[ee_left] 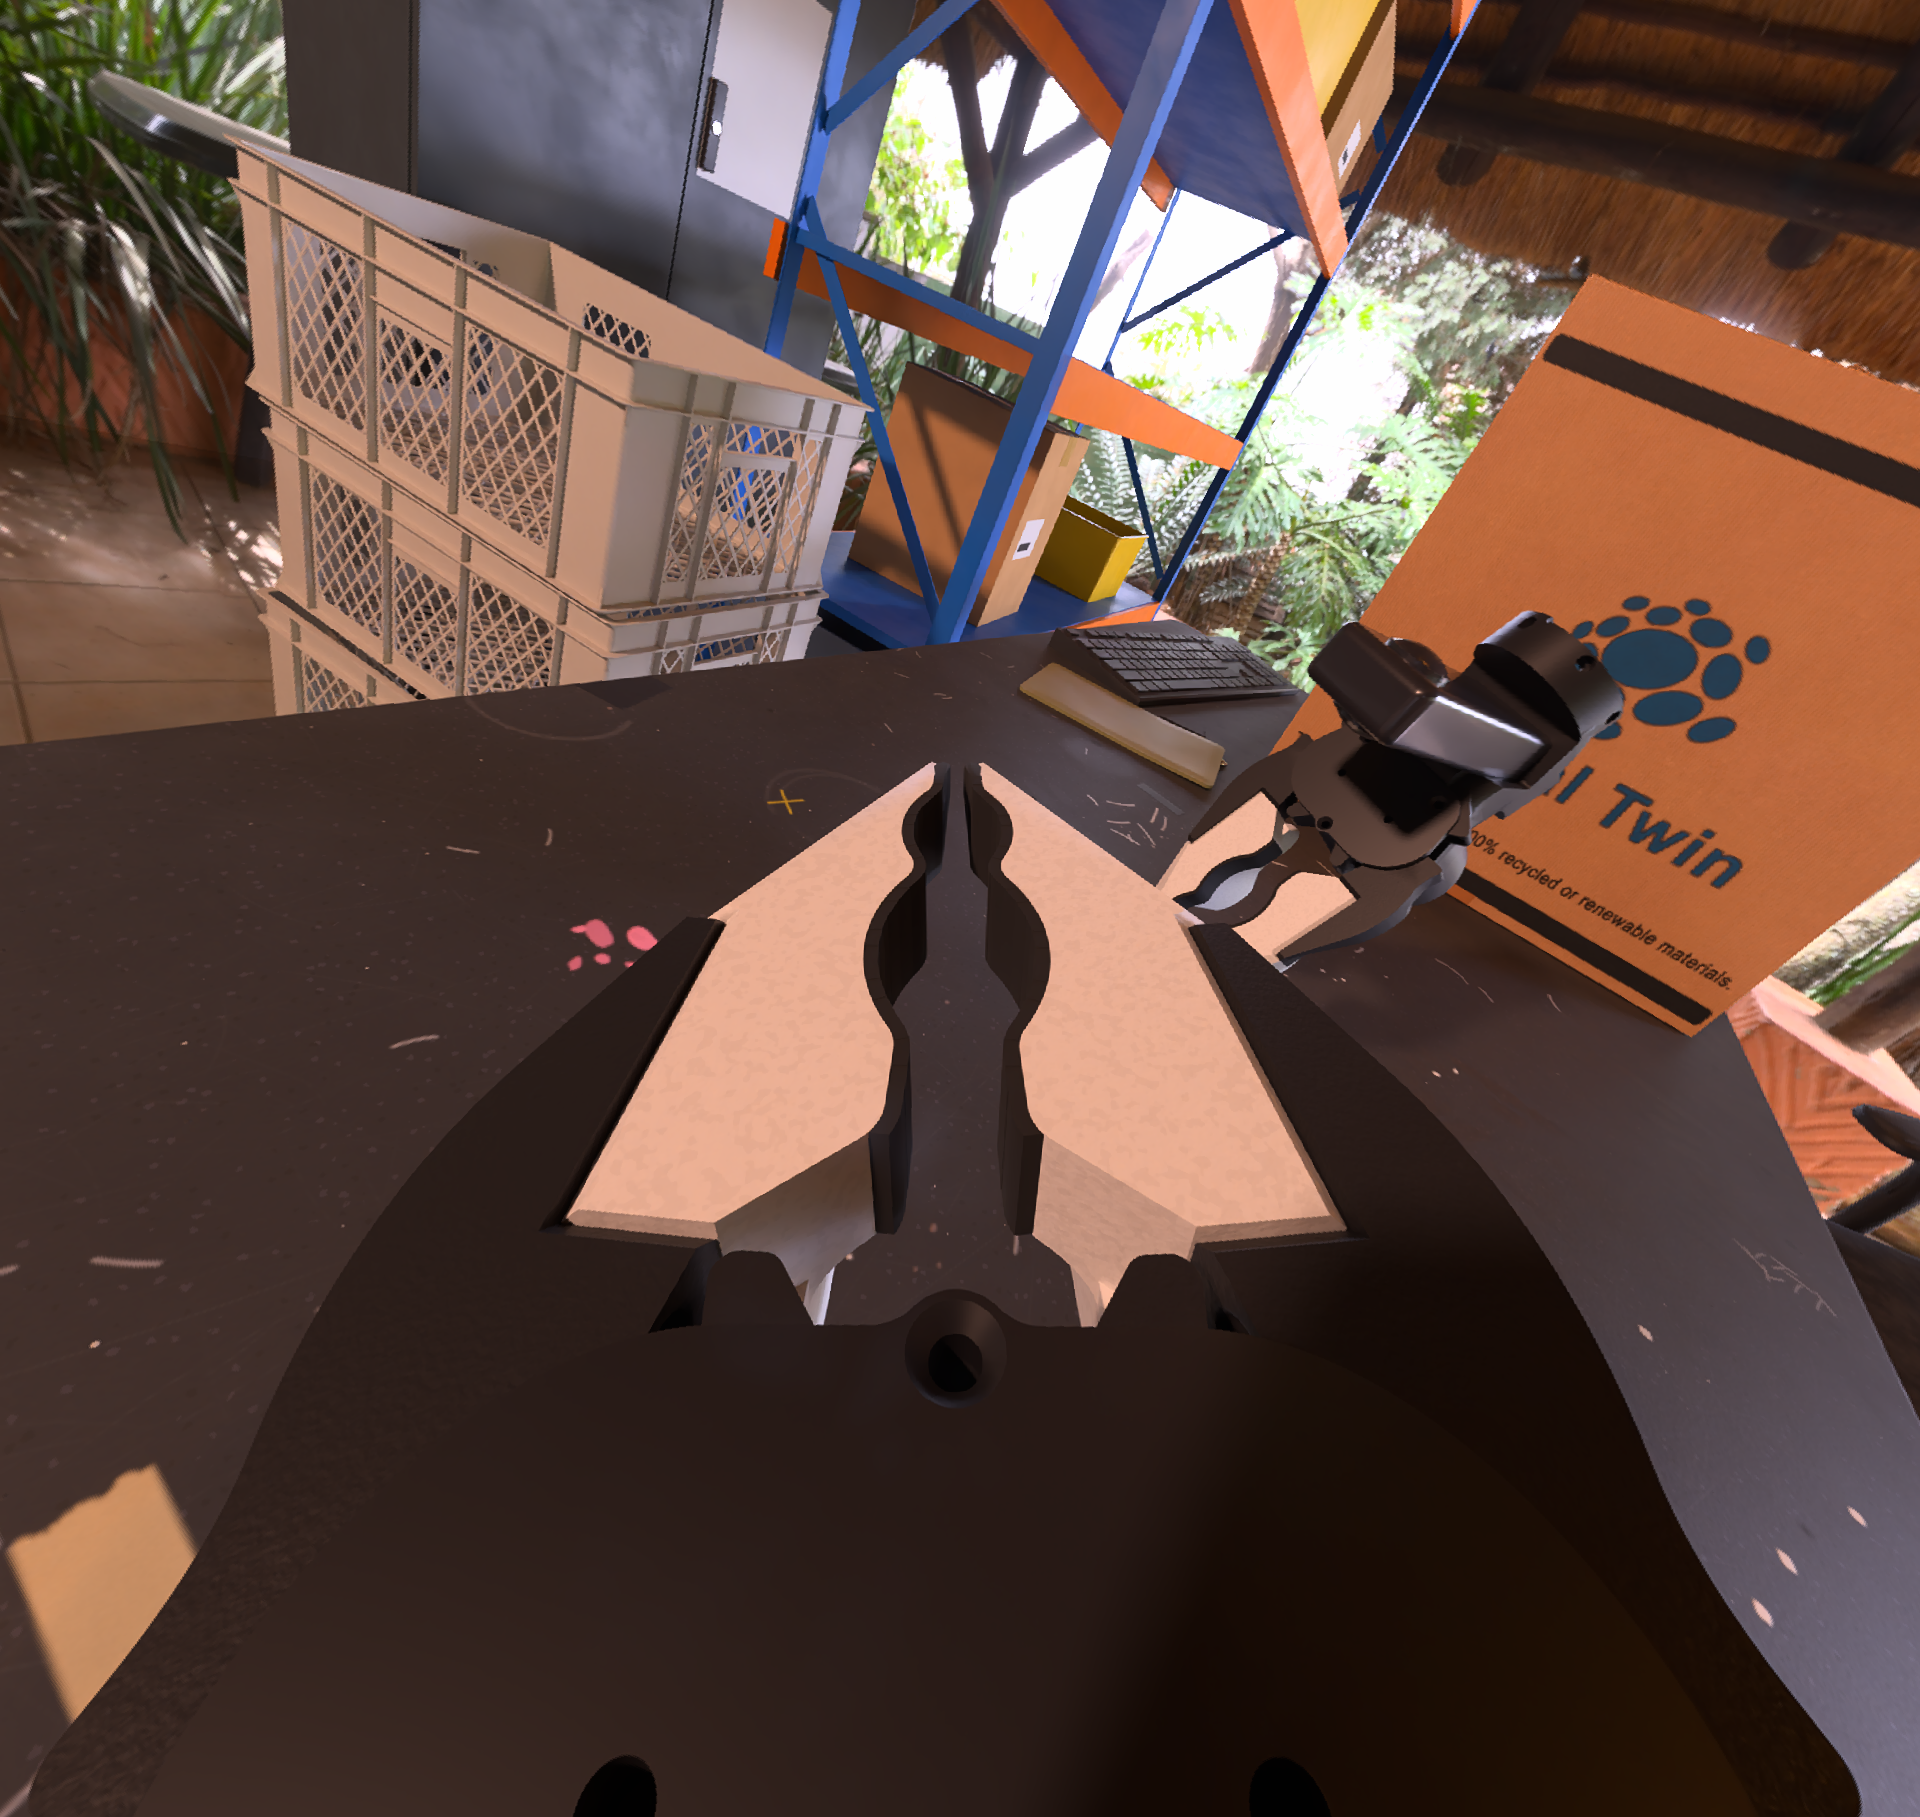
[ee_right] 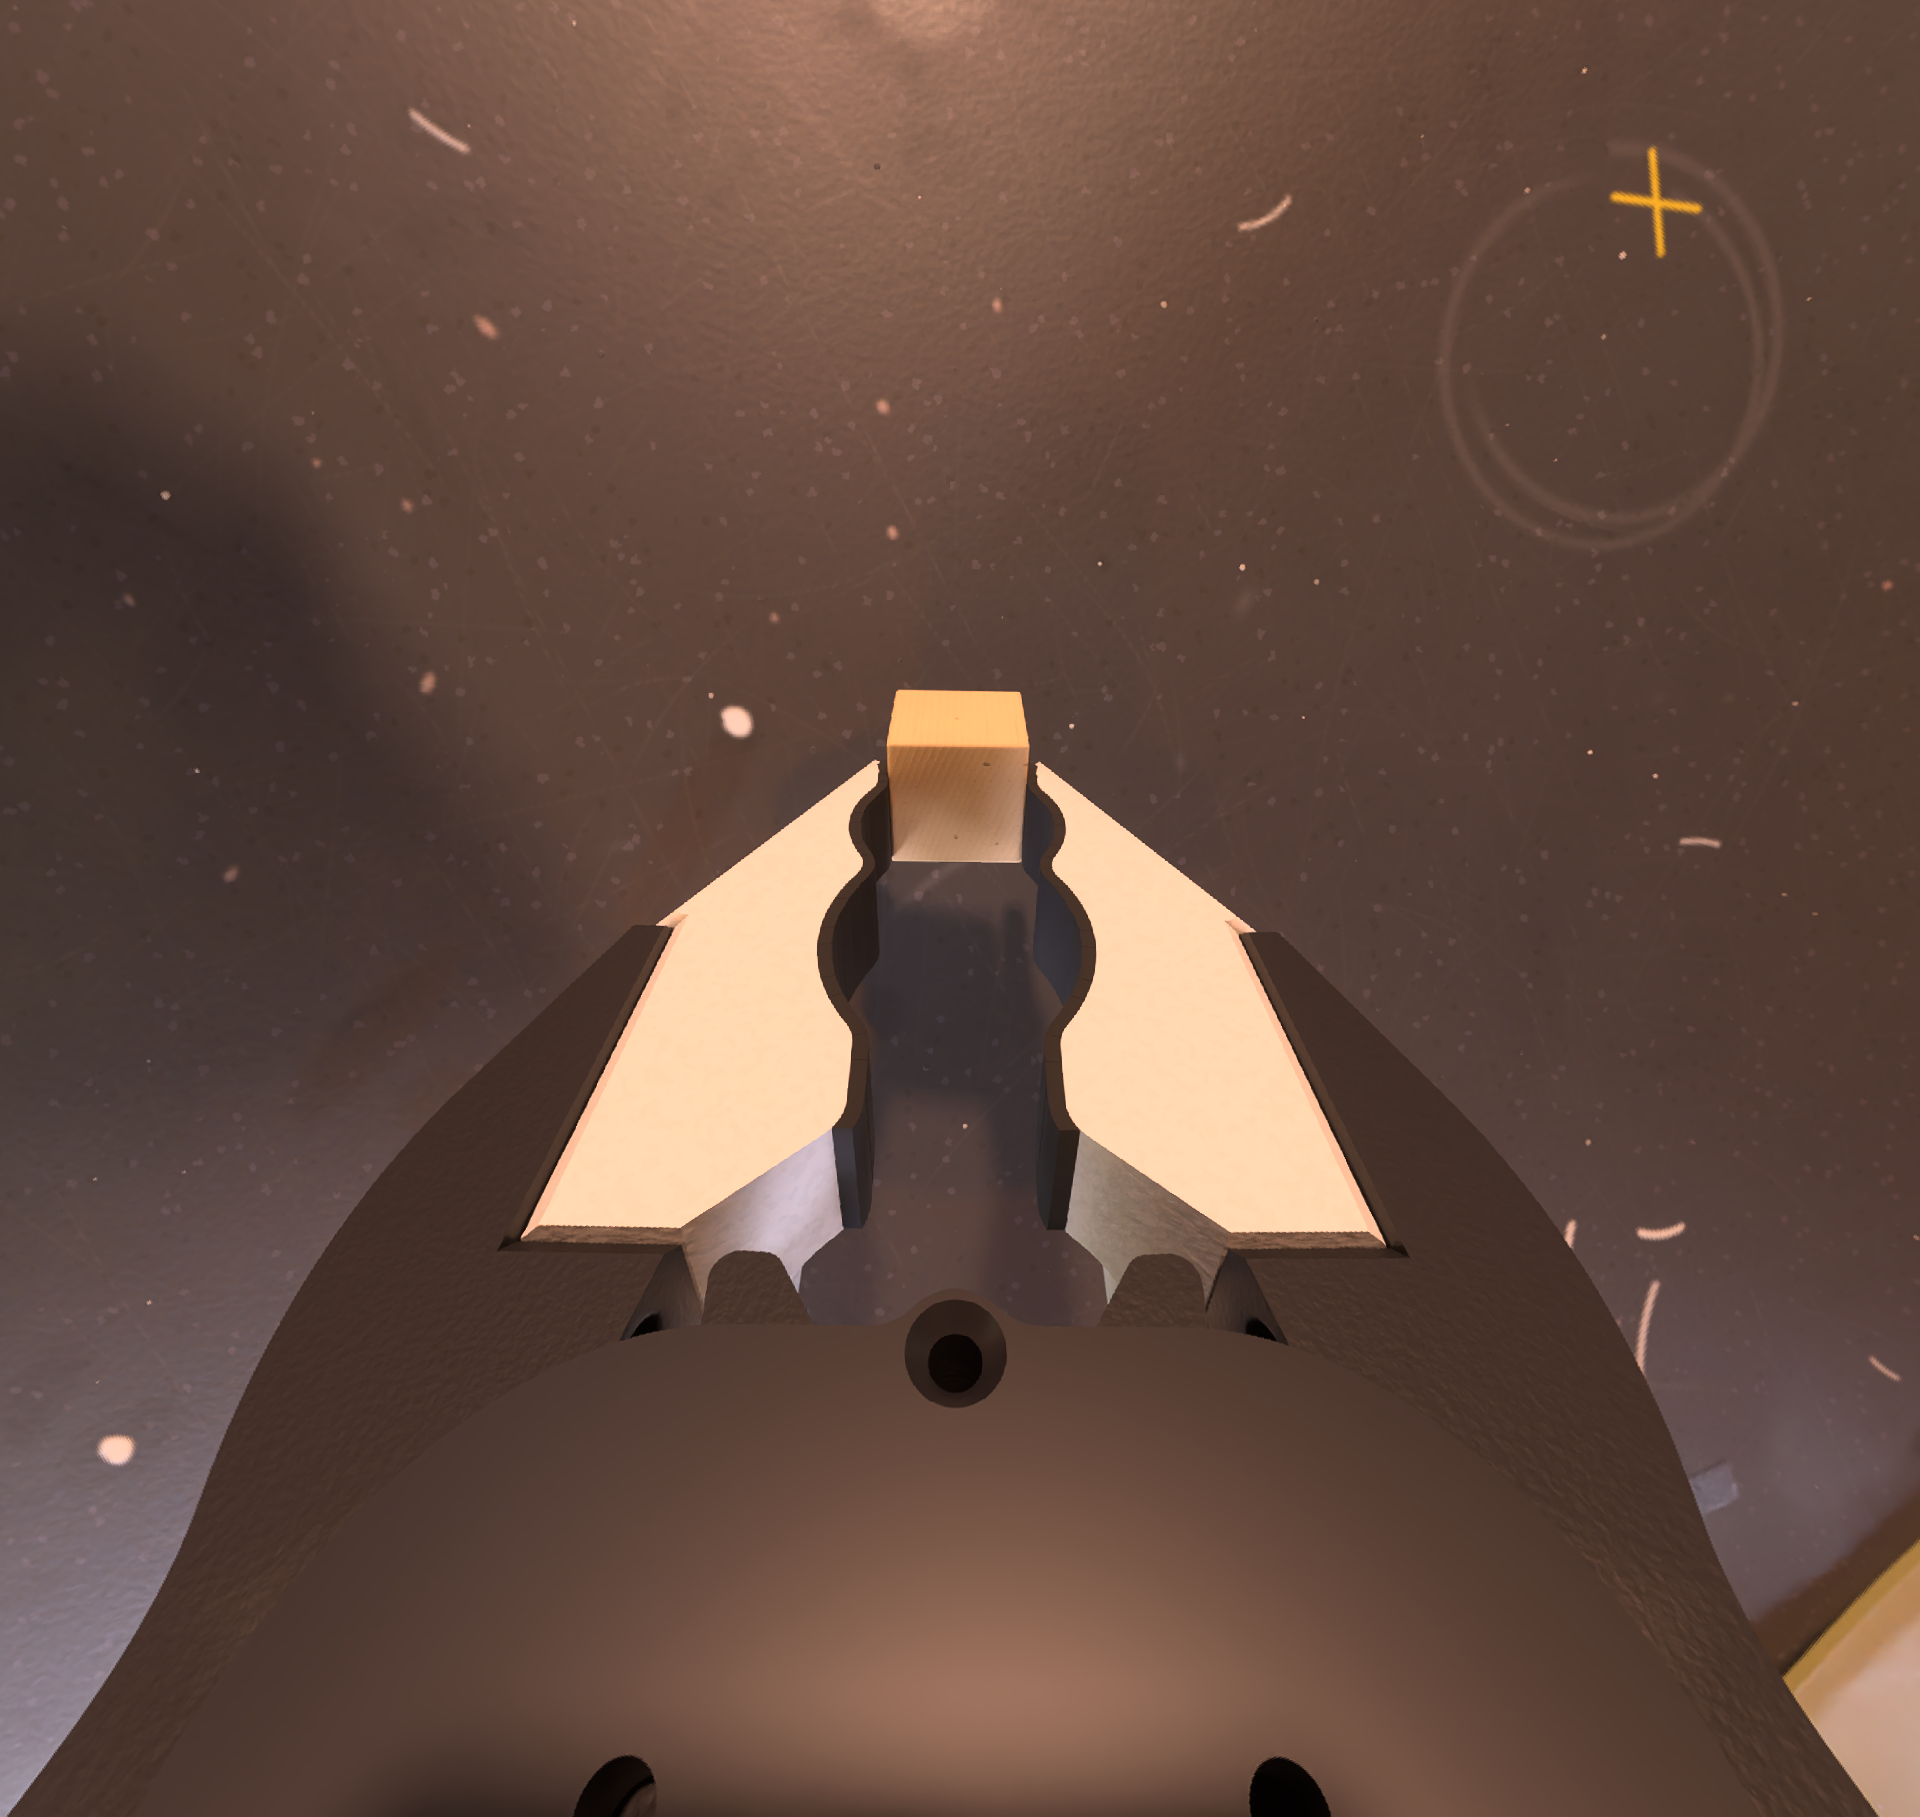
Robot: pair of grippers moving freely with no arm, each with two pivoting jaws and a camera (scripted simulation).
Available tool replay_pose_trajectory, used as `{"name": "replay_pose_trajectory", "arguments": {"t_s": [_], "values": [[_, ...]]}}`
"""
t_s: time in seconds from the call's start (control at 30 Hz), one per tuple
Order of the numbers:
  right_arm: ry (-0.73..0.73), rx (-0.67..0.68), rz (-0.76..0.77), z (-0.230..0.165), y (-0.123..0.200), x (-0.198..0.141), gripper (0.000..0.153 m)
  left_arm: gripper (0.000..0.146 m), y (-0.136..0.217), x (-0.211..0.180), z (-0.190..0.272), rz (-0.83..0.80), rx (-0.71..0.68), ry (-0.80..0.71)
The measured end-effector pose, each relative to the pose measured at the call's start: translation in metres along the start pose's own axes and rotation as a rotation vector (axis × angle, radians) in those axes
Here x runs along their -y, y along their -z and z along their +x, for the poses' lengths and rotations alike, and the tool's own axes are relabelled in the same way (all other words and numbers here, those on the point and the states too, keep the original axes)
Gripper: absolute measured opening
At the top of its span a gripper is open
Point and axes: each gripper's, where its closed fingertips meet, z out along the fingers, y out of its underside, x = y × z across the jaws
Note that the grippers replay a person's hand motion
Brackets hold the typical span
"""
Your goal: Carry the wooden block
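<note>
Right tongs (ee_right: 957, 780) clamp the wooden block (ee_right: 957, 780) (left tongs (ee_left: 957, 775) nearly closed, empty).

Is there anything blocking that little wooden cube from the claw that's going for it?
No. The wooden block already sits between the right gripper fingertips, with nothing else between them. Around it there is only the dark table, with specks and a yellow cross mark.

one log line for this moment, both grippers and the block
right gripper: shut on wooden block, tips pointing at table | left gripper: shut, empty, above table | yellow cross: right of block
</note>
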Motion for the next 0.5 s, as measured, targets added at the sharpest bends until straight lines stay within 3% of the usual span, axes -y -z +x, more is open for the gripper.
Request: {"name": "replay_pose_trajectory", "arguments": {"t_s": [0.37,0.5], "values": [[-0.076,0.026,0.003,0.0016,-0.0034,-0.0009,0.024,0.002,0.0009,0.0007,-0.0023,0.004,-0.001,0.013],[-0.174,0.030,-0.003,0.0013,-0.0048,-0.0016,0.024,0.002,0.0008,0.0007,-0.0022,0.004,0.000,0.011]]}}
